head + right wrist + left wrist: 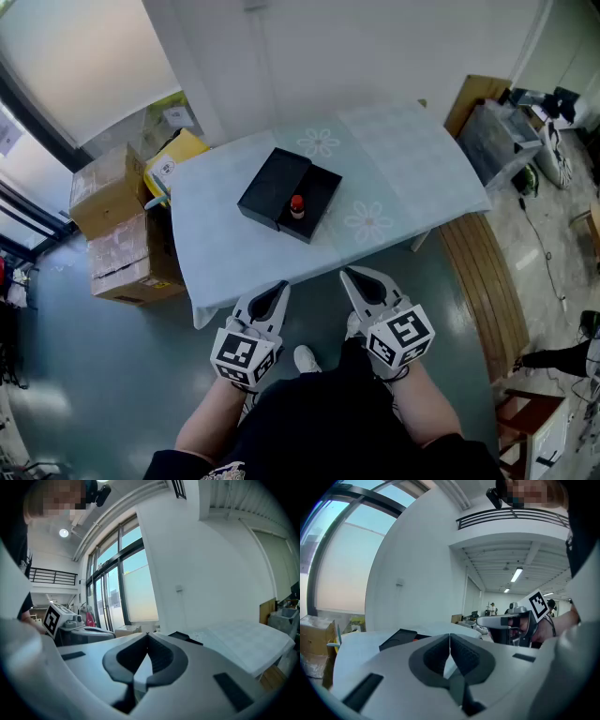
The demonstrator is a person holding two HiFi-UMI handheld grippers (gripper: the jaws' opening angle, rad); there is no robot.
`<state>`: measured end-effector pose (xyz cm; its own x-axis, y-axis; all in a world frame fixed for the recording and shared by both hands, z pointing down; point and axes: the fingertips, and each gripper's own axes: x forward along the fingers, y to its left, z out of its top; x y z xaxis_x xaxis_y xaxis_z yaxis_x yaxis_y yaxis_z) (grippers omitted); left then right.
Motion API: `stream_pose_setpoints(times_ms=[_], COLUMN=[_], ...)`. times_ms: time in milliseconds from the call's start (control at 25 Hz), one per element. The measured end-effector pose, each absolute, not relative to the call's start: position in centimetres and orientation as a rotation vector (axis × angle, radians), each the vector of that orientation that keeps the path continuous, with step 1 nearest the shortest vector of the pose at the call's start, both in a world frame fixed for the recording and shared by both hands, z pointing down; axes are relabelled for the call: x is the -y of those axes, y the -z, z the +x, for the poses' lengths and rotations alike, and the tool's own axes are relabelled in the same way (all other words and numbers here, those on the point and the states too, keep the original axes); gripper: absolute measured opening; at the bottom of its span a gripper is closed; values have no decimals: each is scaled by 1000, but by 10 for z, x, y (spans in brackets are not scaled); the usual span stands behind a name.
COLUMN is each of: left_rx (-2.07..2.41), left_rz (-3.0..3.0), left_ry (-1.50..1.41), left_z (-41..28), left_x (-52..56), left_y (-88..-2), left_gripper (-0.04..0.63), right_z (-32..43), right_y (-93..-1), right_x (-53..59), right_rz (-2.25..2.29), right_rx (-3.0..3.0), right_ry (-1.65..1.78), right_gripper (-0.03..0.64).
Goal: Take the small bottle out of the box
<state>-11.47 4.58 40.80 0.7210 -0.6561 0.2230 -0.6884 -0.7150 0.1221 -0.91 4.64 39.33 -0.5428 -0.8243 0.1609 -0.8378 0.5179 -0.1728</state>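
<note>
Standing upright in the open black box (pixel 277 184), the small bottle (pixel 297 206) shows a red cap and occupies the half of the box on my right. Box sits near the middle of the table (pixel 225 246), which is covered with a pale blue cloth bearing flower prints.

My left gripper (pixel 278 287) is held off the near edge of the table, well apart from the box. Its jaws are closed tip to tip with nothing between them, as the left gripper view confirms. My right gripper (pixel 352 275) is held just beside it, likewise short of the table edge. Its jaws are also pressed together and empty. Neither tool touches box or bottle.

Surroundings: stacked cardboard cartons (pixel 117 225) and a yellow carton (pixel 174 157) stand on the floor by the table's left end. A wooden bench (pixel 480 277) lies along the right end.
</note>
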Motion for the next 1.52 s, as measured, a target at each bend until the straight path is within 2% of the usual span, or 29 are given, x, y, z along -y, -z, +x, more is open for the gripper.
stream_pose_setpoints(times_ms=[680,1520], left_rx=[1084,1246], left_rz=[2713,2603], left_ry=[-262,-273], left_z=[-113,-87], left_x=[-43,11], left_y=[-414,-423], left_gripper=[29,29], right_z=[-12,20], right_y=[-393,-398], right_x=[-43,26], right_rz=[1427,1260], right_rx=[2734,2797], right_ry=[-370,-404], right_gripper=[23,23])
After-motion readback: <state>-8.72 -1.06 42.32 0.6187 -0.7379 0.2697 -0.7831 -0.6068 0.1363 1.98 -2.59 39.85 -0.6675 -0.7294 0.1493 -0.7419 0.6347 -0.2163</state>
